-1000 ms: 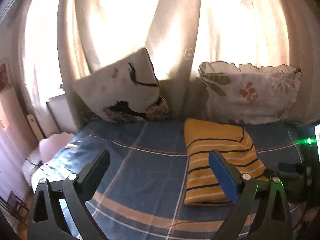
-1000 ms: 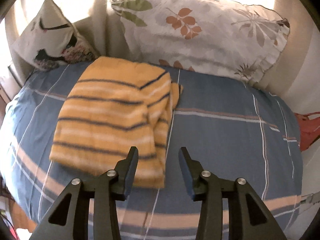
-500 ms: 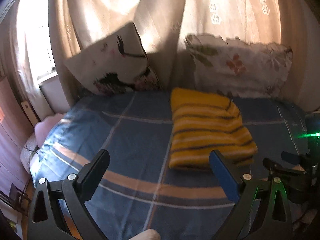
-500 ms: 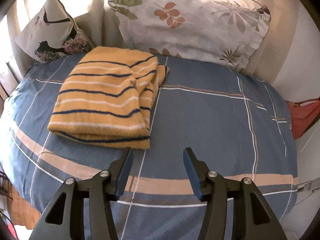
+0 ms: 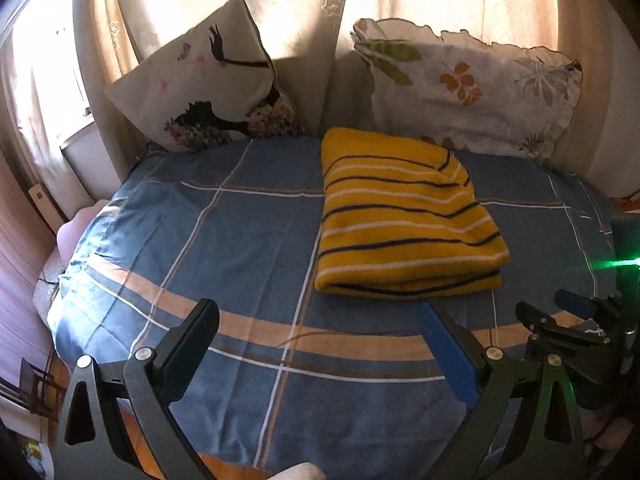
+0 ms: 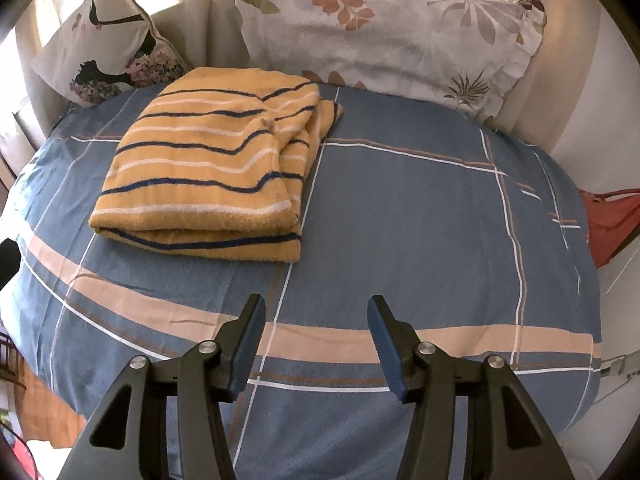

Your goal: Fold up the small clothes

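Note:
A yellow garment with dark blue and white stripes (image 5: 404, 216) lies folded into a thick rectangle on the blue checked bedsheet (image 5: 240, 264), near the pillows. It also shows in the right wrist view (image 6: 216, 176), left of centre. My left gripper (image 5: 320, 320) is open and empty, held back above the sheet's near edge. My right gripper (image 6: 316, 316) is open and empty, in front of and to the right of the garment. The right gripper also shows at the right edge of the left wrist view (image 5: 560, 316).
Two pillows lean on the curtain at the back: one with a bird print (image 5: 208, 84) on the left and one with leaf prints (image 5: 472, 88) on the right. A red item (image 6: 612, 220) lies off the bed's right side.
Both grippers have pulled back and away from the folded garment, which now lies farther off. Both stay open and empty.

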Tool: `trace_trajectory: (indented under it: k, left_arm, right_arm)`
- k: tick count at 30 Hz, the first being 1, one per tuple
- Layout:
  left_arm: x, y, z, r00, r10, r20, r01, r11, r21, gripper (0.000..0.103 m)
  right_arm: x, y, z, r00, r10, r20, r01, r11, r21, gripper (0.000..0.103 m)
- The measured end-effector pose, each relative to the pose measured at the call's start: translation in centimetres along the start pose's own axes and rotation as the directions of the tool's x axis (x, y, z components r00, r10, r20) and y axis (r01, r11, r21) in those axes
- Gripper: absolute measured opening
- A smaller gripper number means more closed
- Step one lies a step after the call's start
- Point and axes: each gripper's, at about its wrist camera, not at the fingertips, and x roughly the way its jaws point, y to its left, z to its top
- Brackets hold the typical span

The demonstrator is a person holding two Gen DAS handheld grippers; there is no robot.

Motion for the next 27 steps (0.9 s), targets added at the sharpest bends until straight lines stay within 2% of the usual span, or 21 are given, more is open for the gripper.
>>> trace_trajectory:
  k: [9, 14, 27]
  left_arm:
    - [1.4, 0.0, -0.8, 0.997, -0.039, -0.070, 0.039, 0.999, -0.012, 0.100]
    - [2.2, 0.3, -1.3, 0.991, -0.066, -0.113, 0.063, 0.997, -0.036, 0.100]
    - [3.3, 1.1, -2.2, 0.979, -0.102, -0.176, 0.089, 0.993, -0.081, 0.100]
  right_arm:
    - [0.2, 0.8, -0.3, 1.000, 0.007, -0.012, -0.008, 1.000, -0.017, 0.058]
    - [0.5, 1.4, -0.6, 1.000, 0.013, -0.022, -0.014, 0.999, -0.032, 0.063]
    - [0.3, 2.3, -1.0, 1.000, 0.020, -0.023, -0.021, 0.998, -0.051, 0.063]
